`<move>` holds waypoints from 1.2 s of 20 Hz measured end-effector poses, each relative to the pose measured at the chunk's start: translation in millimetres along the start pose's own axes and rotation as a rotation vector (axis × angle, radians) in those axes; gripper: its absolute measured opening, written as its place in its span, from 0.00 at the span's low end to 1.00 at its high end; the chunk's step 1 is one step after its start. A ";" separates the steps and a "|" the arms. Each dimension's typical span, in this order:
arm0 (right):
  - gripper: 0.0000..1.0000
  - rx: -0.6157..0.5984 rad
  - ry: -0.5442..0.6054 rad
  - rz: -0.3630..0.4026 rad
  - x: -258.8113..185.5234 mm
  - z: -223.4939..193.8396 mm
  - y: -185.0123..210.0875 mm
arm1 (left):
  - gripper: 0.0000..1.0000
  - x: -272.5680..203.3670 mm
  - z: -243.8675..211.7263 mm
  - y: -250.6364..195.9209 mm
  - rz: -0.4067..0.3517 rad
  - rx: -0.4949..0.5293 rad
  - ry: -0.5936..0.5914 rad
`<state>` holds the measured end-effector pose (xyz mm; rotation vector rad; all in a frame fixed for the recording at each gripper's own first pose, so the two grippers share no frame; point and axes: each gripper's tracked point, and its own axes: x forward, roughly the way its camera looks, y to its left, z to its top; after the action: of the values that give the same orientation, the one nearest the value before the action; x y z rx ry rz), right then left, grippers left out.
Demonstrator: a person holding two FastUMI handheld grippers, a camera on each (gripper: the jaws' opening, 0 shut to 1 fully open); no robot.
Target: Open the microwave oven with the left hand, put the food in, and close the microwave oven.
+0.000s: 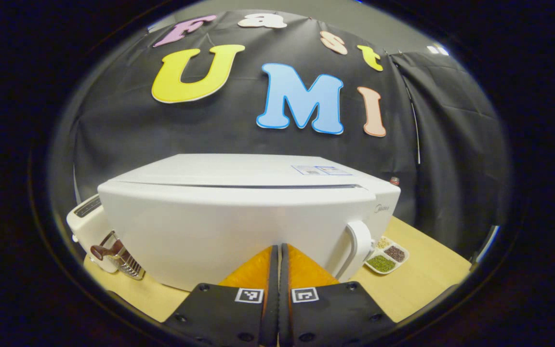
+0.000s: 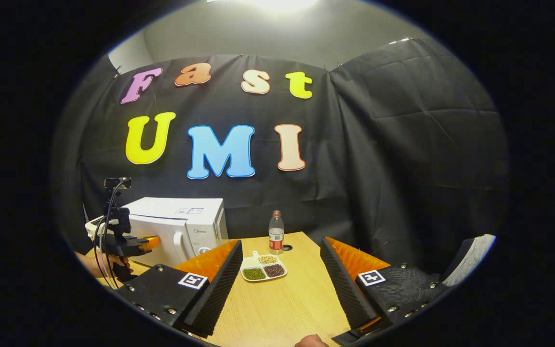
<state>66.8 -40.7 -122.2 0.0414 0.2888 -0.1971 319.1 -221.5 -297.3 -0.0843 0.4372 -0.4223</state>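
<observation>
Right gripper view: wooden table [image 2: 282, 299], black cloth wall [image 2: 403, 168].

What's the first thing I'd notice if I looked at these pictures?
The big white microwave oven would catch your eye first: it stands on the wooden table with its door closed, and the left gripper, fingers together, is right up against the door. Next comes the little white tray of beans in the middle of the table, in front of the wide-open right gripper, with a bottle behind it.
</observation>
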 end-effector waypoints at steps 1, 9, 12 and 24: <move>0.98 0.006 0.003 0.000 1.5 0.0 1.0 | 0.07 1.1 2.6 1.2 0.001 -0.002 -0.008; 0.98 -0.016 0.005 0.047 9.6 1.5 29.0 | 0.08 10.3 5.0 -1.3 0.015 0.004 0.009; 0.98 -0.009 0.004 0.086 8.9 3.6 45.0 | 0.07 -14.2 25.7 -9.6 -0.001 0.007 -0.038; 0.98 -0.026 -0.091 0.330 -42.8 26.1 59.6 | 0.07 -206.7 94.8 -30.5 0.114 0.039 -0.258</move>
<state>45.8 23.9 -84.1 0.0539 0.1898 0.1326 178.4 -164.7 -125.3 -0.0747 0.1784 -0.3021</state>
